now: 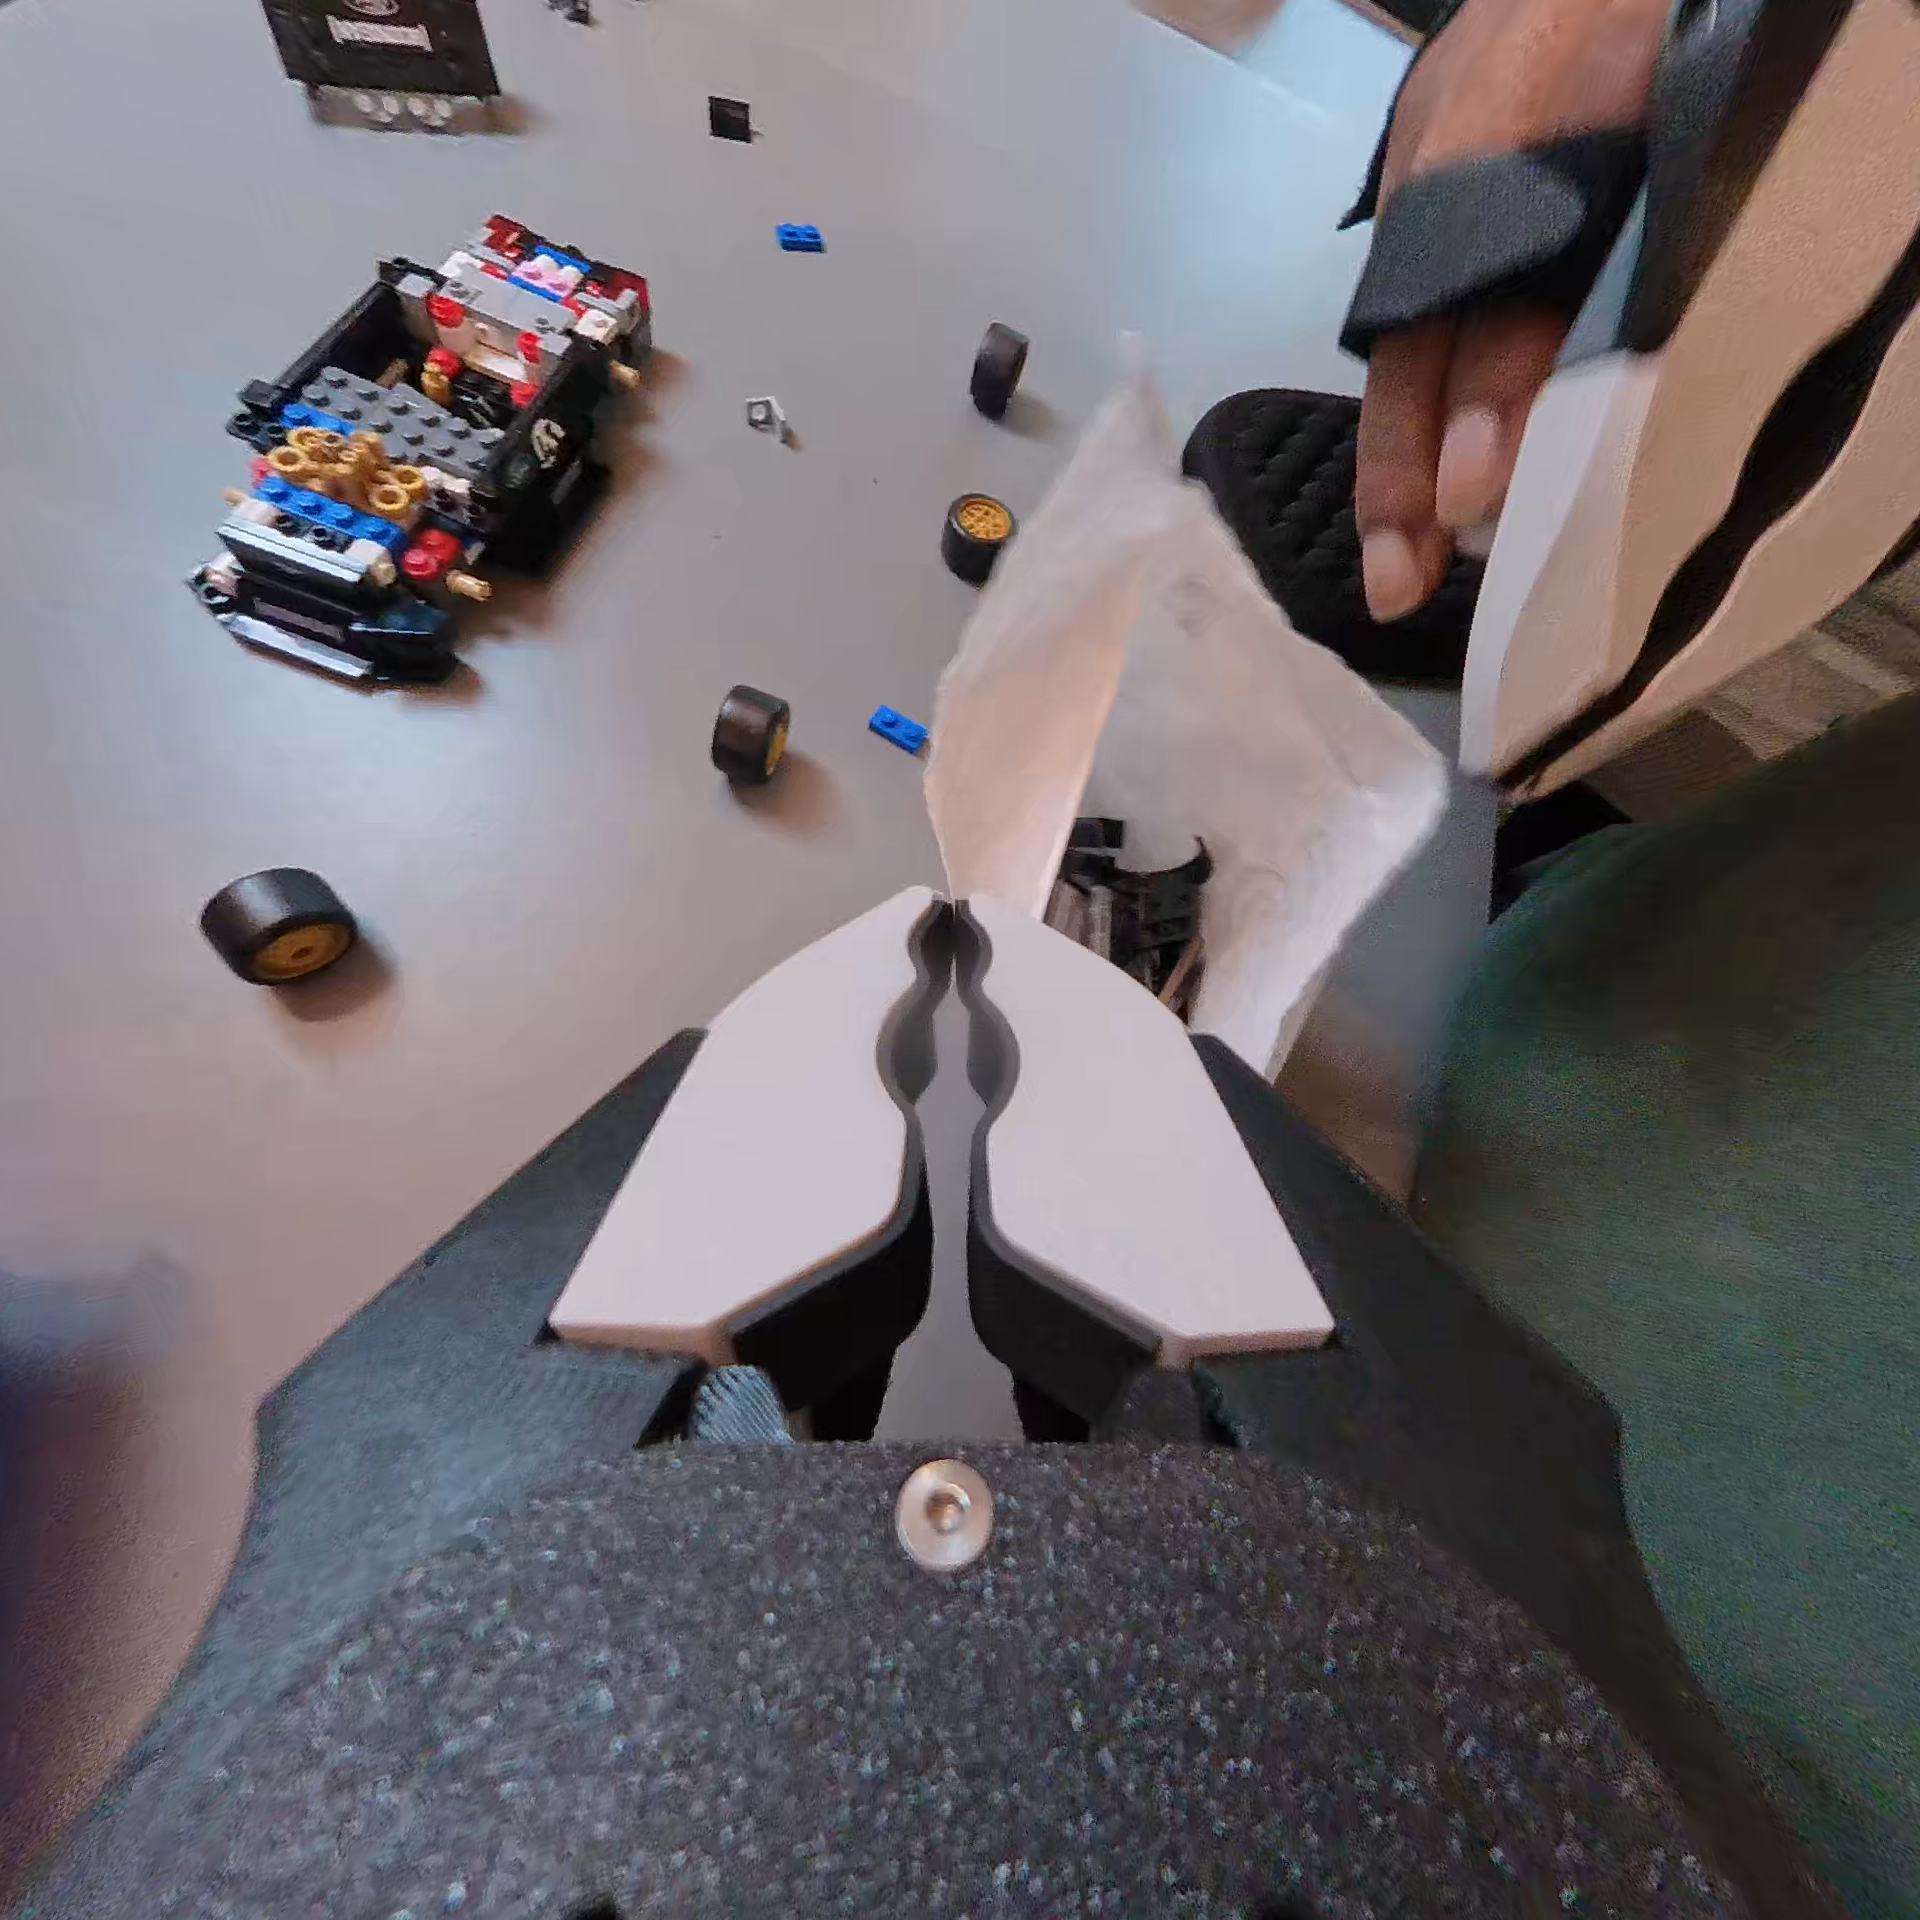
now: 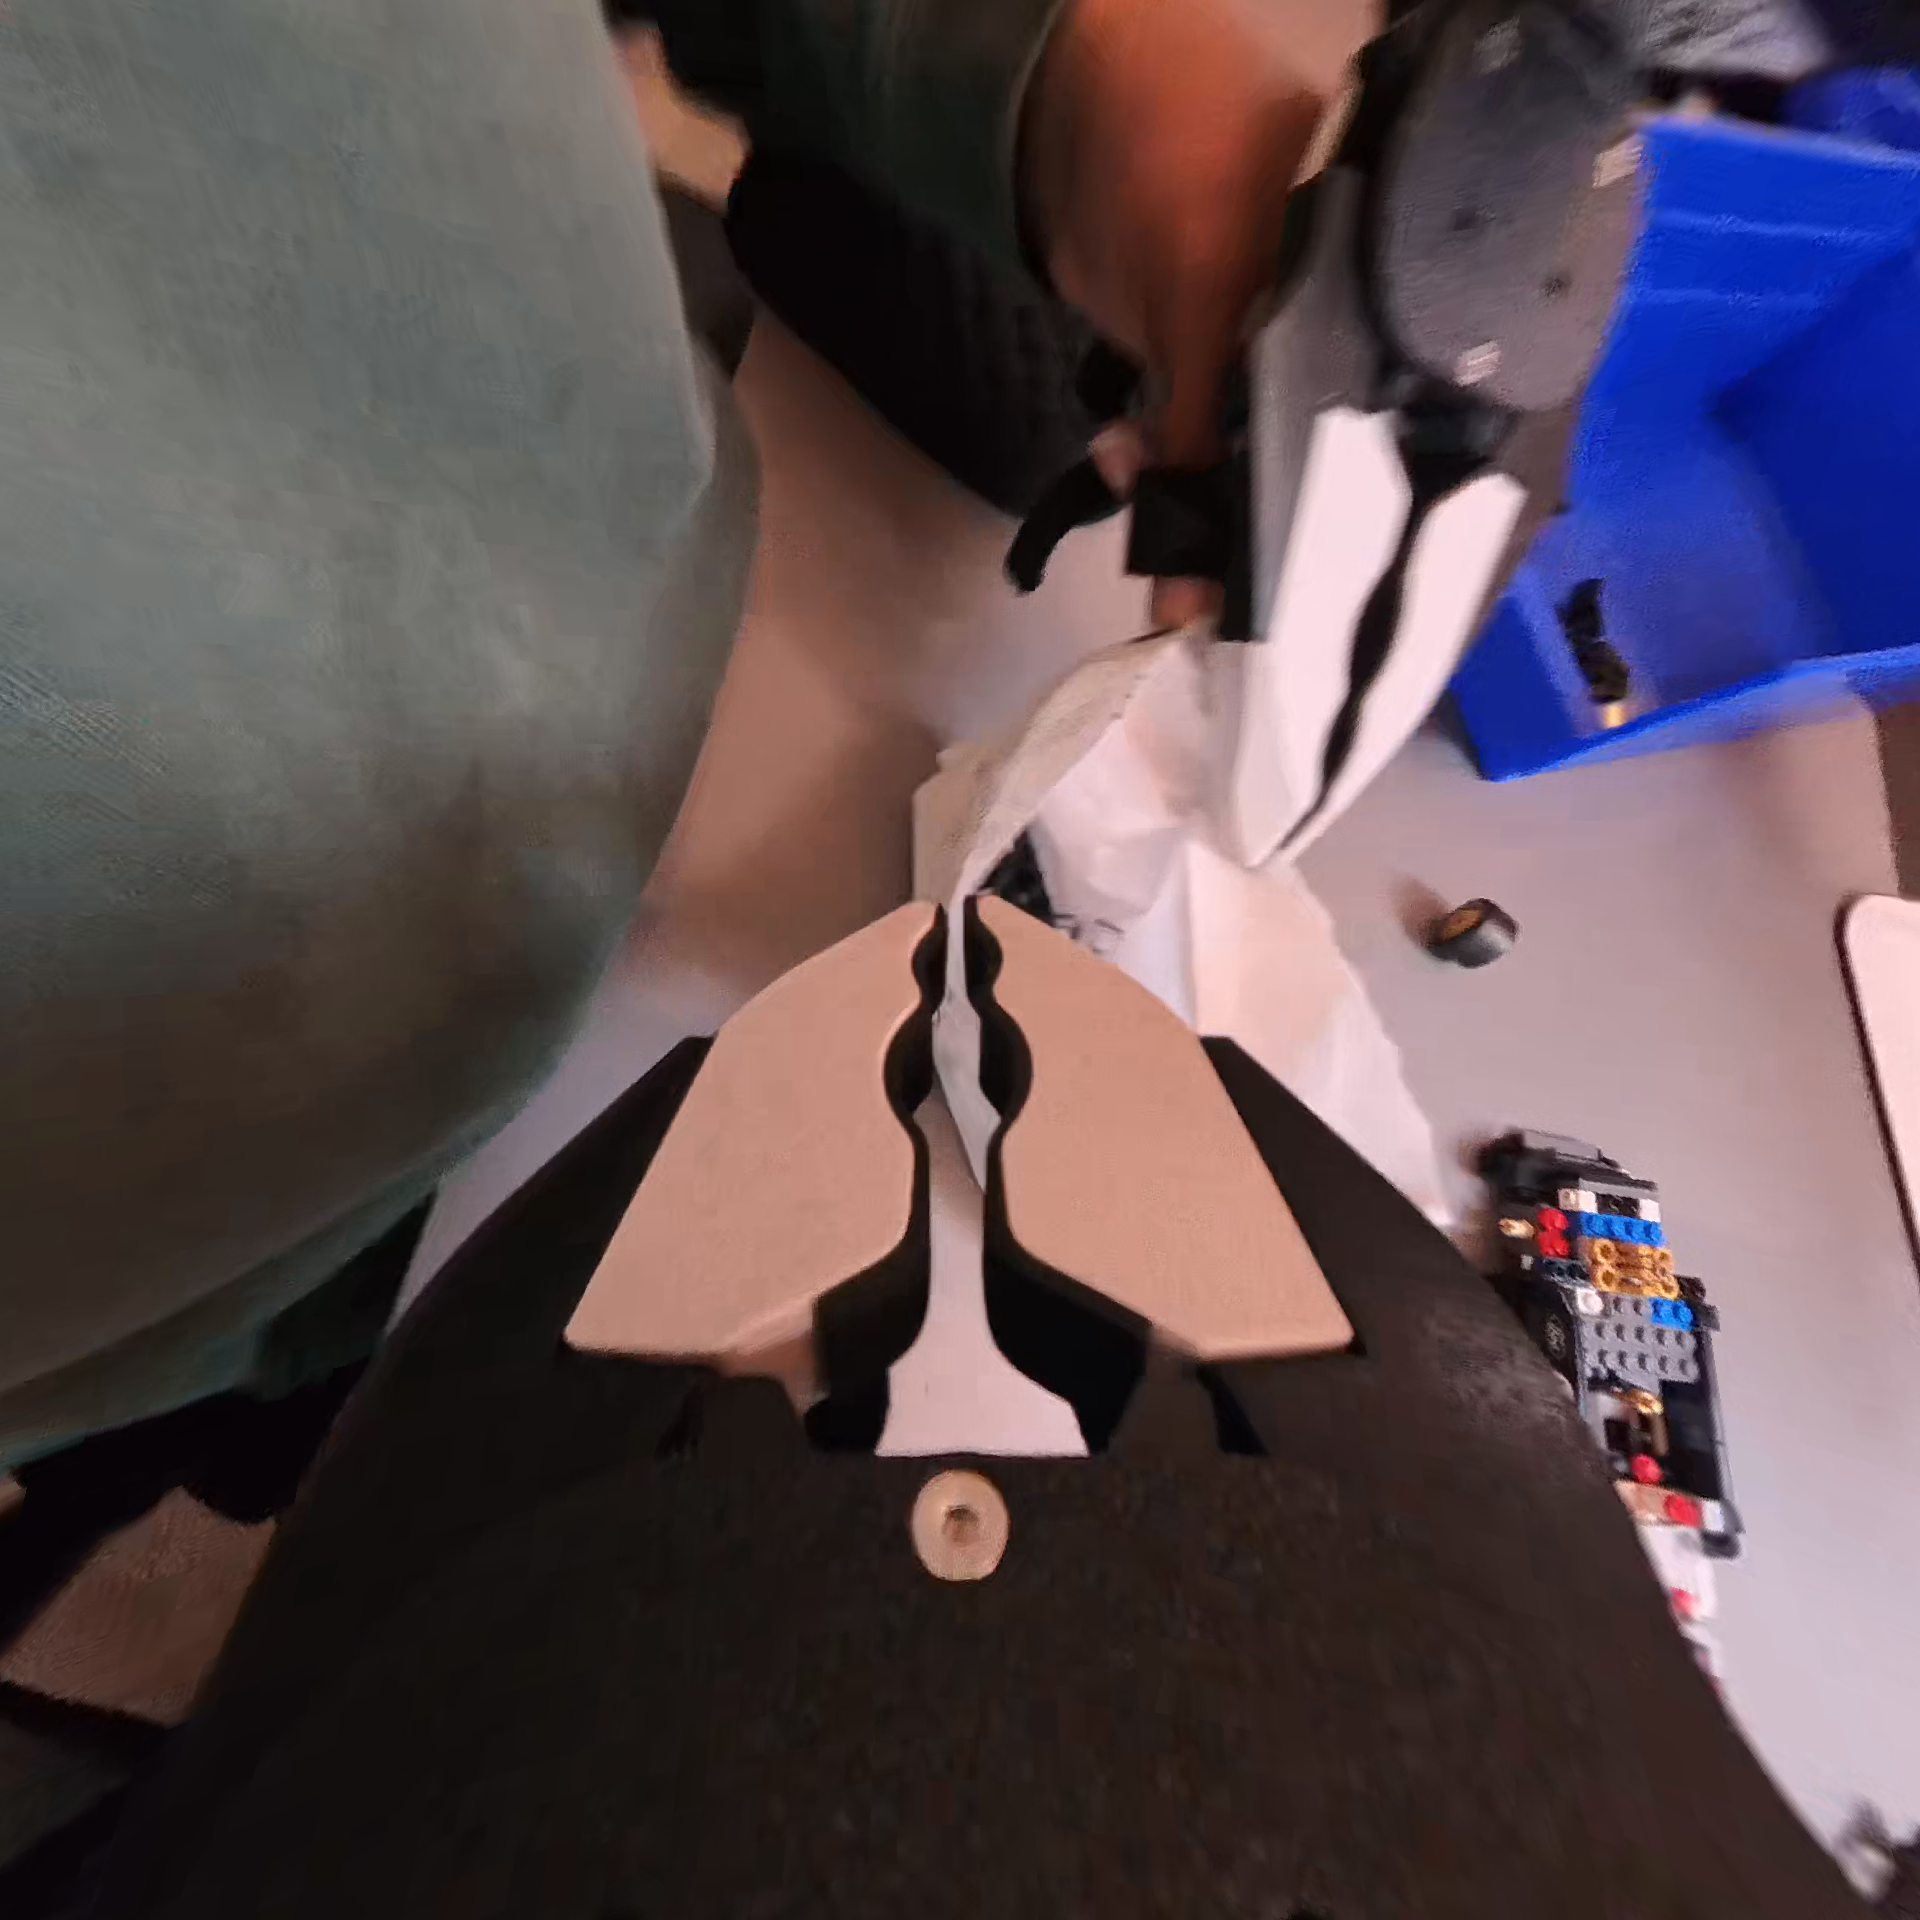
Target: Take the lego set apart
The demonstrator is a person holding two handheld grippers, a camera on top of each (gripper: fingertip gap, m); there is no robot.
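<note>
car (image 1: 421,457) long axis diagonal, nose near-left | both tongs clamp bag (image 1: 1226,727)

At the frame's centre the left gripper (image 1: 953,914) pinches the near edge of a white bag (image 1: 1174,717), its tips pressed together on the paper. Black pieces (image 1: 1127,914) lie inside the bag. In the upper left a partly stripped lego car (image 1: 426,457) sits on the grey table (image 1: 571,831), with 4 loose wheels (image 1: 278,925) and 2 blue plates (image 1: 899,727) scattered around. The right gripper (image 1: 1704,499) fills the upper right.
</note>
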